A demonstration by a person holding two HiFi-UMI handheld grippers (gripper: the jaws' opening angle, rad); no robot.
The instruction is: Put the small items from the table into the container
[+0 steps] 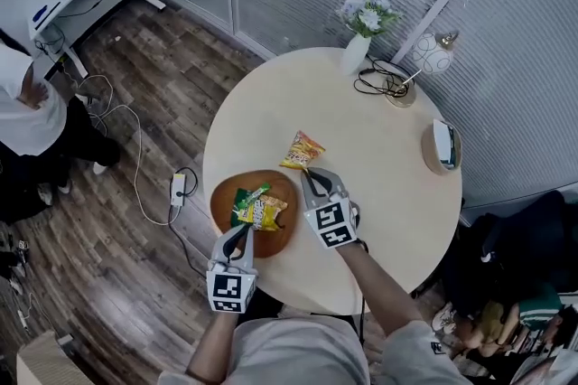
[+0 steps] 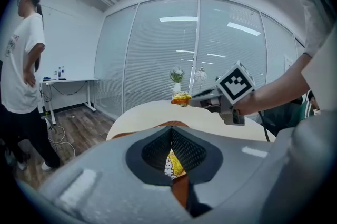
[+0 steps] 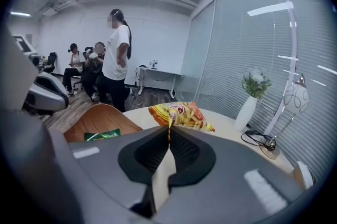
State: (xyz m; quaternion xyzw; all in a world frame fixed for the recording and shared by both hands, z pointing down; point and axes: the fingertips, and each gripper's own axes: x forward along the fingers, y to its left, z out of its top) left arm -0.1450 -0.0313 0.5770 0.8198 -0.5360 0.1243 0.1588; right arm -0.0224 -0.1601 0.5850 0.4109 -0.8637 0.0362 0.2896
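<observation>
A brown wooden bowl (image 1: 284, 190) sits at the near left of the round cream table (image 1: 388, 193). Inside it lie a green packet (image 1: 247, 196) and a yellow snack packet (image 1: 264, 211). My right gripper (image 1: 308, 173) is shut on the edge of an orange-yellow snack bag (image 1: 302, 150), which hangs above the table just right of the bowl. The right gripper view shows that bag (image 3: 181, 114) pinched at the jaw tips, with the bowl (image 3: 97, 118) to the left. My left gripper (image 1: 242, 231) is at the bowl's near rim, jaws together; the yellow packet (image 2: 176, 162) shows beyond them.
At the table's far side stand a white vase of flowers (image 1: 357, 49), a coiled cable (image 1: 375, 83) and a small lamp (image 1: 432, 53). A small round tray (image 1: 430, 150) sits at the right edge. A person (image 1: 27, 112) stands on the floor at left, near a power strip (image 1: 178, 189).
</observation>
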